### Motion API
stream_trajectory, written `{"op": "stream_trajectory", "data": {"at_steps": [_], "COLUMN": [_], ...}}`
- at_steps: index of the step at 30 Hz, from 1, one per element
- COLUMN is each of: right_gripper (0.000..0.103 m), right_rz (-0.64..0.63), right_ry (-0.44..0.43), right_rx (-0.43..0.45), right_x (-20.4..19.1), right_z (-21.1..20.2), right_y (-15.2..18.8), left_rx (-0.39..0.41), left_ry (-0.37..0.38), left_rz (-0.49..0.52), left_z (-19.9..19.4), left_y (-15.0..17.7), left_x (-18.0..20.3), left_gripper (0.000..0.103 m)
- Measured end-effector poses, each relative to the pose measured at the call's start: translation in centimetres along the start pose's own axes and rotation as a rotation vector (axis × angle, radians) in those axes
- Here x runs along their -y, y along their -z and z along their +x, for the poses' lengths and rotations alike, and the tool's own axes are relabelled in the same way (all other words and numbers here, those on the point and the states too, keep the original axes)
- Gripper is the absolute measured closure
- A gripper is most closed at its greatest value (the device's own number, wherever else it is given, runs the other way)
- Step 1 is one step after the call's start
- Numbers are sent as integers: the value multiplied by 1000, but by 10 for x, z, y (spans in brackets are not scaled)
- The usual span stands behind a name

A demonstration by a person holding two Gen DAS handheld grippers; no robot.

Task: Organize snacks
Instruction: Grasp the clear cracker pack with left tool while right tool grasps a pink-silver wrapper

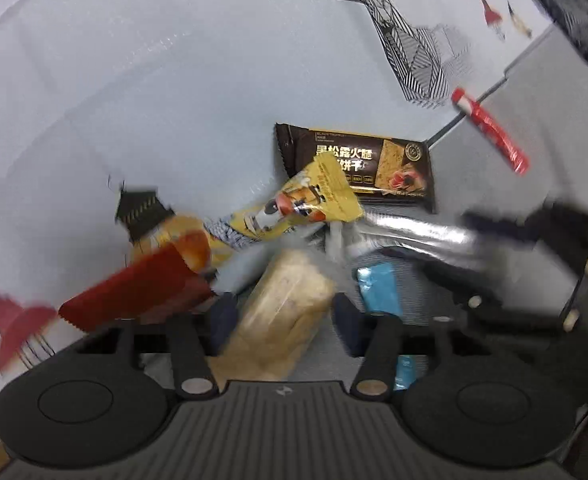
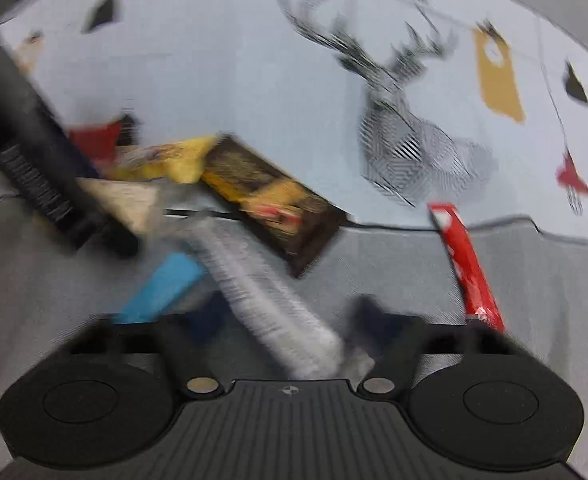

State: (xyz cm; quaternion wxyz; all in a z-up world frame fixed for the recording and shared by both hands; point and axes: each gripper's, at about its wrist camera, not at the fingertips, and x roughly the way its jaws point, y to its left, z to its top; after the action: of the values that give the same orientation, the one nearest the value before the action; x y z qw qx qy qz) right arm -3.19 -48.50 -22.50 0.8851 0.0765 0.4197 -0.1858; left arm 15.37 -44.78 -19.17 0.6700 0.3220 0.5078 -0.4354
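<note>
Left wrist view: a pale bread packet (image 1: 284,312) is being held between the fingers of the left gripper (image 1: 282,316), the jaws being closed against its two sides; its long axis is being kept roughly in line with the fingers, tilted slightly rightward toward the far end. Right wrist view: a silver packet (image 2: 270,300) is being held between the fingers of the right gripper (image 2: 286,320), its long axis running up and to the left, away from the fingers, toward the snack pile. Contact is being blurred by motion, so this grip is judged, not certain. A brown biscuit packet (image 1: 358,164) is lying just beyond both grippers. A red stick packet (image 2: 464,264), lying apart on the grey surface, is judged nearer the right gripper.
</note>
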Motion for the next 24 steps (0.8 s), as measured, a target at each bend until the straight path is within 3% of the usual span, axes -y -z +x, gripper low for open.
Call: {"op": "stream_trajectory", "data": {"at_steps": [1,3,6,11,14,20,24], "right_gripper": [67,78,91,94,95,96,96], "right_rz": [-8,-17,14,202,300,386,397], "right_ry": [6,25,40,54,65,74,54], "right_rx": [2,11,0,20,41,112,159], "right_x": [-4,-16,-28,-28,-27,-37,-58], "right_z": [-3,-12,-28,-61,-84,-131,-171], "right_y": [3,8,17,28,34,32,26], "left_rx": [2,-4,-13,-3,40,161,250], "left_ry": [-1,-37,-32,18,23,19,23], "left_rz": [-29,-9,-39,-171,-202,-231,-249], "left_z": [-1,-2,-12,-40,-67,-137,-199], "left_y": [7,23,43,77,93,120,162], "left_x": [-1,6,10,-5,-9,1,4], "left_gripper": [51,62,62,62,63,63,63]}}
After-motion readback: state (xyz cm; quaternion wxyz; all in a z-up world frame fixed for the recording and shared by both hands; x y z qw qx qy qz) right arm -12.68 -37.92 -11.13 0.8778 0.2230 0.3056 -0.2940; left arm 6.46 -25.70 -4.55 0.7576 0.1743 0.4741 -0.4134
